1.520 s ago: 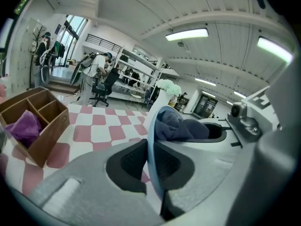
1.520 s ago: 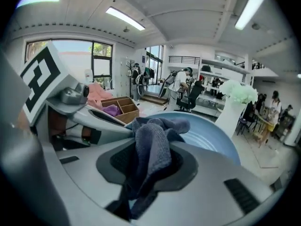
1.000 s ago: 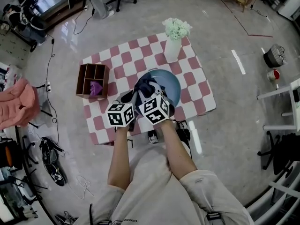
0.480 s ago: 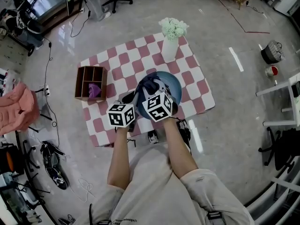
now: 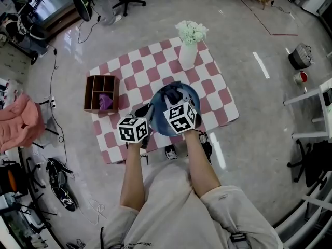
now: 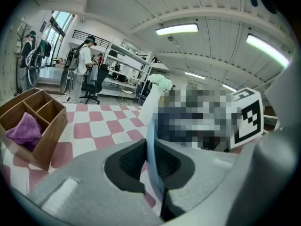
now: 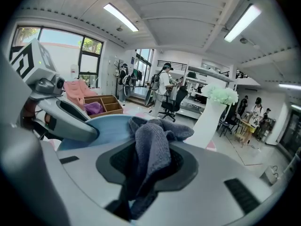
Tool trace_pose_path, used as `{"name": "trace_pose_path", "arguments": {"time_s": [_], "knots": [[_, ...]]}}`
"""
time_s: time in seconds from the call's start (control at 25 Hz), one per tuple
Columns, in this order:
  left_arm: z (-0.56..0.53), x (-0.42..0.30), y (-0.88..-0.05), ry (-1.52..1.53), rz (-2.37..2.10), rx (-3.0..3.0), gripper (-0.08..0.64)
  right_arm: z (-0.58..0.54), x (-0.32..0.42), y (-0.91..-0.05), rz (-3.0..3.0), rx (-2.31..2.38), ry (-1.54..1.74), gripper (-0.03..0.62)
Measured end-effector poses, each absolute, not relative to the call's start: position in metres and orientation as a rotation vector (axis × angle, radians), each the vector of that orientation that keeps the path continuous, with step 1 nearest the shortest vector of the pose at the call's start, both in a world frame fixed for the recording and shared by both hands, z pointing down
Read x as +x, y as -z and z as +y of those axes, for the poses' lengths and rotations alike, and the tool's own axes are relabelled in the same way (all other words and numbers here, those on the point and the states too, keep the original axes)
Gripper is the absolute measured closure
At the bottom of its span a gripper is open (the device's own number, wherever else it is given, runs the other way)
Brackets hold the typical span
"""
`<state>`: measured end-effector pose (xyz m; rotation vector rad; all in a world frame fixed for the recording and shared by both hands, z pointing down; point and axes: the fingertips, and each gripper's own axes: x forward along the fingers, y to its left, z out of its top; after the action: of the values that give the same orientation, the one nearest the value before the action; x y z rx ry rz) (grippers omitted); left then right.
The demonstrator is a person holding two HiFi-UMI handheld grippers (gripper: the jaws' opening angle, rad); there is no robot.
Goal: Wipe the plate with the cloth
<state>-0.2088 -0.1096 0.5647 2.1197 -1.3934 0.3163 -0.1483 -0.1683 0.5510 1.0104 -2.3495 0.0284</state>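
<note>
Plate (image 5: pixel 191 93): pale blue, round, over the near-middle part of the counter (image 5: pixel 139 69), which carries a red-and-white checked cover. Cannot tell from any view whether the plate rests on the counter or is held clear of it.

Left gripper (image 6: pixel 151 163): your fingers are closed on the plate's rim, which runs edge-on between the two pads. The grip sits on the plate's left side as the head view shows it.

Right gripper (image 7: pixel 149 169): your fingers are clamped on a dark grey-blue cloth (image 7: pixel 153 138). The cloth stands bunched between the pads, its free end spilling forward and lying on the plate's blue face. In the head view the cloth covers the plate's upper-left area, just ahead of the right gripper's marker cube.

Other items on the counter: a wooden divided box (image 5: pixel 102 91) at the left edge, well apart from the plate, with a purple rag (image 5: pixel 106 100) in its large compartment. A white vase of pale flowers (image 5: pixel 190 45) stands upright at the far side, beyond the plate.
</note>
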Motion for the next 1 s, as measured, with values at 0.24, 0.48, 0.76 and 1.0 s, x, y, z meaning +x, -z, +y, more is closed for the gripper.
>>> {"name": "trace_pose_path", "arguments": {"time_s": [0.24,0.48,0.76,1.0], "knots": [[-0.102,-0.211,-0.567,-0.322,-1.37,2.128,0.531,-0.169,-0.129,-0.561,-2.313,1.062,-0.066,0.474],[-0.098,-0.209,-0.574,-0.337,-1.341,2.122,0.531,-0.167,-0.108,-0.578,-2.288,1.111,-0.158,0.474],[-0.097,-0.215,-0.574,-0.33,-1.381,2.119,0.529,-0.163,-0.088,-0.595,-2.228,1.146,-0.218,0.474],[-0.098,-0.225,-0.573,-0.291,-1.426,2.088,0.529,-0.158,-0.076,-0.611,-2.176,1.145,-0.285,0.474]]}}
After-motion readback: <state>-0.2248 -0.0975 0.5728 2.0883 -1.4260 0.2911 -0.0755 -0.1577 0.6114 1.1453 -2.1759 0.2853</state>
